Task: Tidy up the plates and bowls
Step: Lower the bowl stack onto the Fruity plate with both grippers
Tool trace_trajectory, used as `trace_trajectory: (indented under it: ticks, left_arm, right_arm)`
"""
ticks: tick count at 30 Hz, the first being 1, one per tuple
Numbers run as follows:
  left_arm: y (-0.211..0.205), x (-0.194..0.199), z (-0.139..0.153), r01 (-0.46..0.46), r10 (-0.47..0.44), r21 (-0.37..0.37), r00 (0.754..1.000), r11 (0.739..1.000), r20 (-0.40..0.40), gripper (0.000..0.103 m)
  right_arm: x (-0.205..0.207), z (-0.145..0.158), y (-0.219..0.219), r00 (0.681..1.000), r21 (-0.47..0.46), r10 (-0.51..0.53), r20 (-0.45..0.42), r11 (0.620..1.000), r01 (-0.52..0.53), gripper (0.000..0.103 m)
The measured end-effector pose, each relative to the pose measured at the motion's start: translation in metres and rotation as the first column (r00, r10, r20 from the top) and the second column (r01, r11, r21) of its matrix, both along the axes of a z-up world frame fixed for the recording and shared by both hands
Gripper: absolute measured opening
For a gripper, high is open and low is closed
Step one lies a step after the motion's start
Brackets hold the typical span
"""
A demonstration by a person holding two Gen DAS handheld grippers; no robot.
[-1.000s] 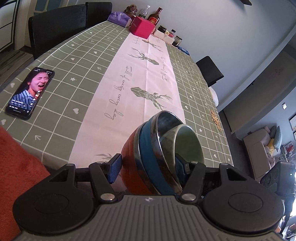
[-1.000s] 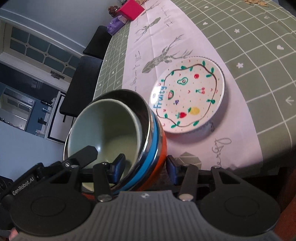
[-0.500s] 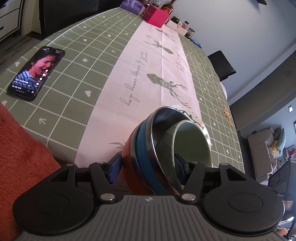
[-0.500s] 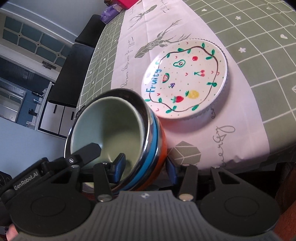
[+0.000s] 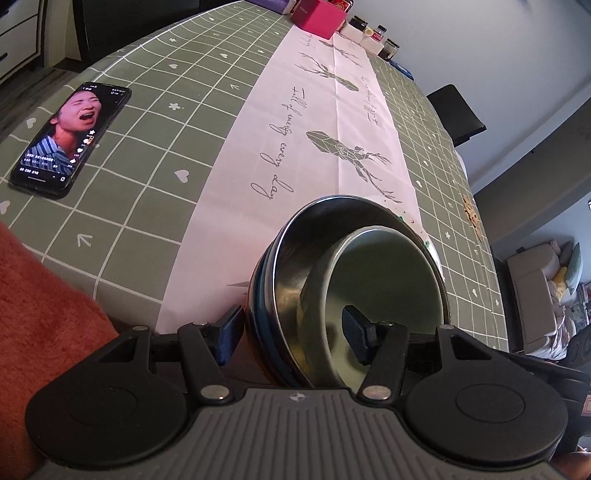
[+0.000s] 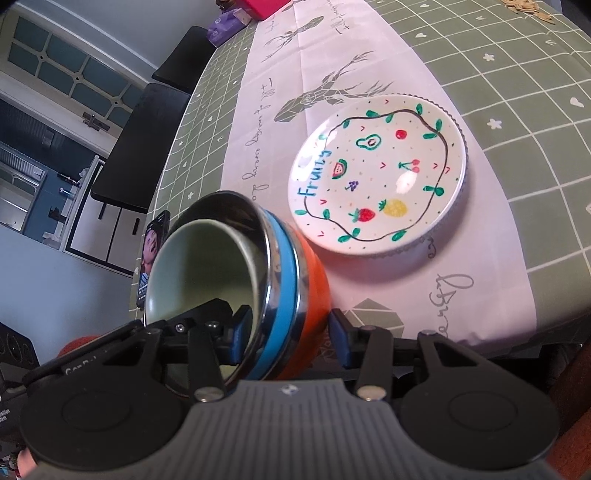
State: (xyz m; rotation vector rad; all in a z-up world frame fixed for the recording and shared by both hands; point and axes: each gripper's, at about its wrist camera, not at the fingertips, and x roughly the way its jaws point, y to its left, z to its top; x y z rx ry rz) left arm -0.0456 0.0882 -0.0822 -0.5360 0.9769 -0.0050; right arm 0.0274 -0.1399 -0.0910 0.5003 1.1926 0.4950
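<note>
We hold a nested stack of bowls (image 5: 354, 295) tipped on its side between our two grippers, just above the near edge of the table (image 5: 155, 122). The left gripper (image 5: 291, 332) straddles the stack's wall: one finger lies outside against the orange and blue bowls, the other reaches inside the pale green bowl (image 5: 384, 284). Its jaws are closing, with the wall between them. The right gripper (image 6: 286, 332) does the same from the other side, one finger in the green bowl (image 6: 199, 266), the other against the orange bowl (image 6: 314, 280), jaws closing at half width.

Just ahead of the right gripper and slightly to its right, the fruit-painted plate (image 6: 376, 177) lies flat on the pale runner (image 6: 476, 221), close beside the stack. Whether the stack touches the plate we cannot tell. From the left gripper only a sliver of the plate's rim shows behind the bowls.

Ahead of the left gripper the runner is bare up to the far end. Well off to its left a phone (image 5: 70, 136) lies face up on the green cloth. At the far end stand a pink box (image 5: 317, 18) and small jars (image 5: 373, 33). A dark chair (image 5: 458, 114) stands at the right edge, and black chairs (image 6: 140, 144) line the opposite side. A red-orange fabric (image 5: 40, 295) presses in beside the left gripper at the table edge.
</note>
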Motion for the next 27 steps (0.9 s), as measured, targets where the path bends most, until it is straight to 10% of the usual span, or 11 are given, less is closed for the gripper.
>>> trace_trajectory:
  ticks: [27]
  left_arm:
    - [-0.007, 0.011, 0.035, 0.010, -0.014, 0.075, 0.998, 0.997, 0.056, 0.055]
  right_arm:
    - [0.012, 0.024, -0.003, 0.999, 0.018, -0.006, 0.053, 1.000, 0.005, 0.040]
